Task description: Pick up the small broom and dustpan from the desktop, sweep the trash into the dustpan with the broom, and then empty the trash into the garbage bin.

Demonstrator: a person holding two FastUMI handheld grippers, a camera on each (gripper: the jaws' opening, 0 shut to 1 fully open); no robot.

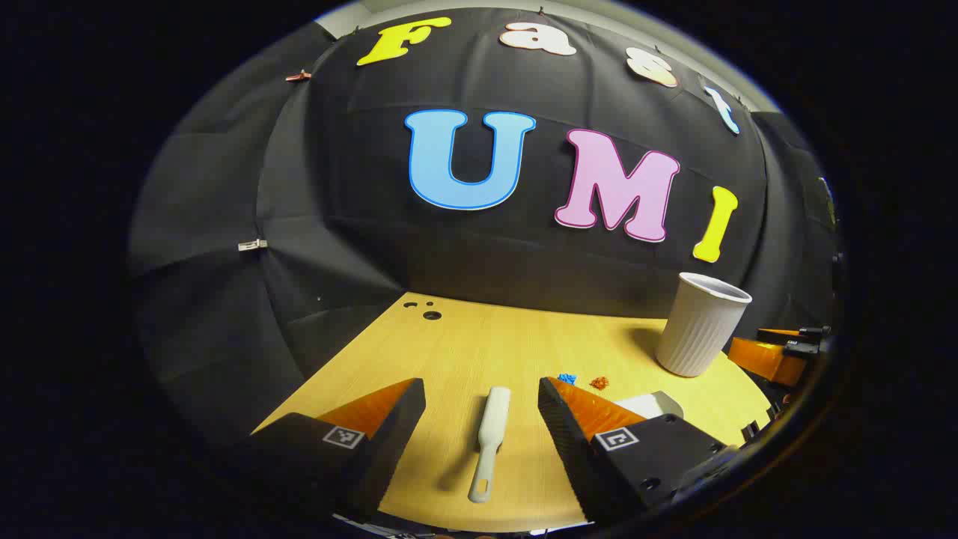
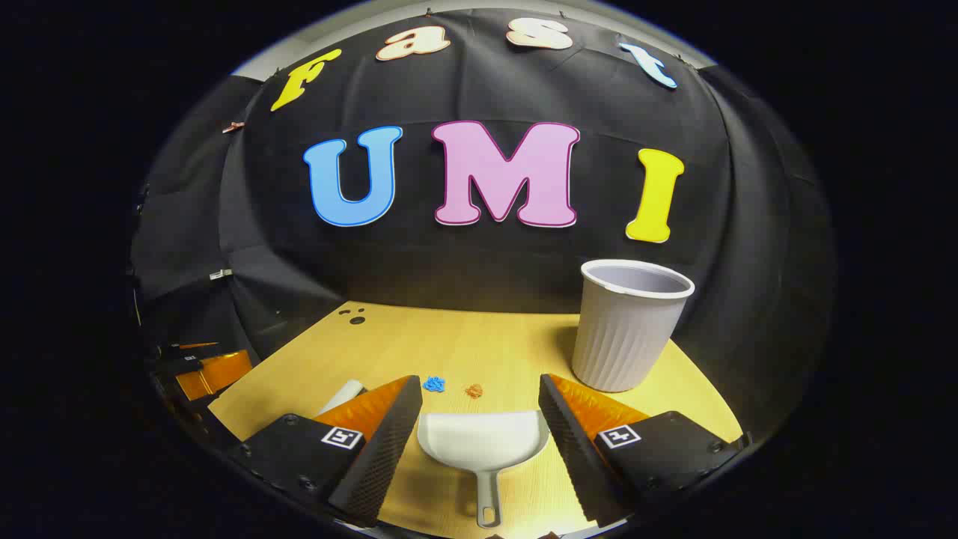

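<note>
Garbage bin [image 2: 627, 329] blocks the desk's [image 2: 479, 337] far right; elsewhere open.

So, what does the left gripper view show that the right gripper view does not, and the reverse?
Left gripper view: the whole broom, lying between the open left gripper fingers. Right gripper view: the whole dustpan, handle included, between the open right gripper fingers. Both: garbage bin, blue trash, orange trash, wooden desktop.

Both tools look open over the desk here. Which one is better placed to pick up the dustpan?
Right. In the right gripper view the dustpan lies between the open right tool's fingers, handle toward the camera. The left tool is lined up over the broom instead.
</note>
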